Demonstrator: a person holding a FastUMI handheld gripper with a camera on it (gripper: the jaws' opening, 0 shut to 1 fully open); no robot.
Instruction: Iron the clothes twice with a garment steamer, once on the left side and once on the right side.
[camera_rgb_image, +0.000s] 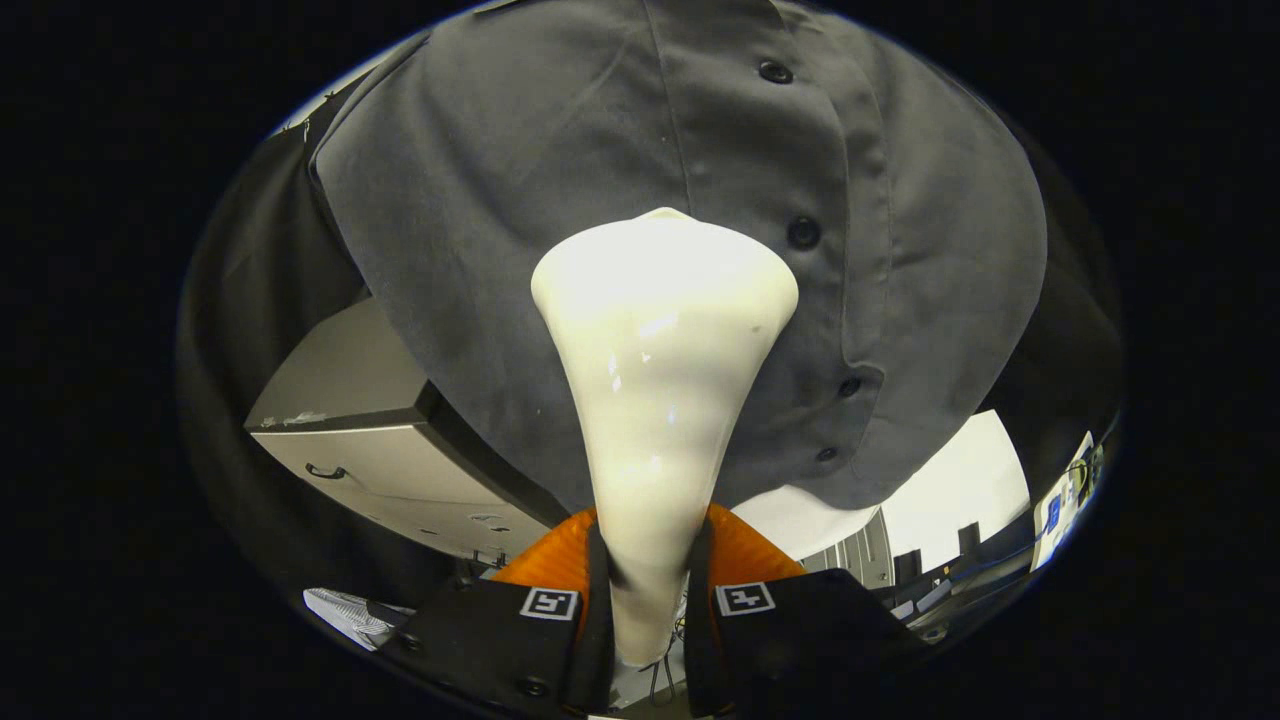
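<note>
My gripper (648, 600) is clamped on the glossy cream plastic garment steamer (660, 380), its head against the hanging grey buttoned shirt (560, 170), beside the placket. I advise steady, flat contact while stroking.

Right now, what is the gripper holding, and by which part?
The gripper is shut on the white garment steamer, clamping its narrow handle; the wide head is against the grey shirt.
</note>
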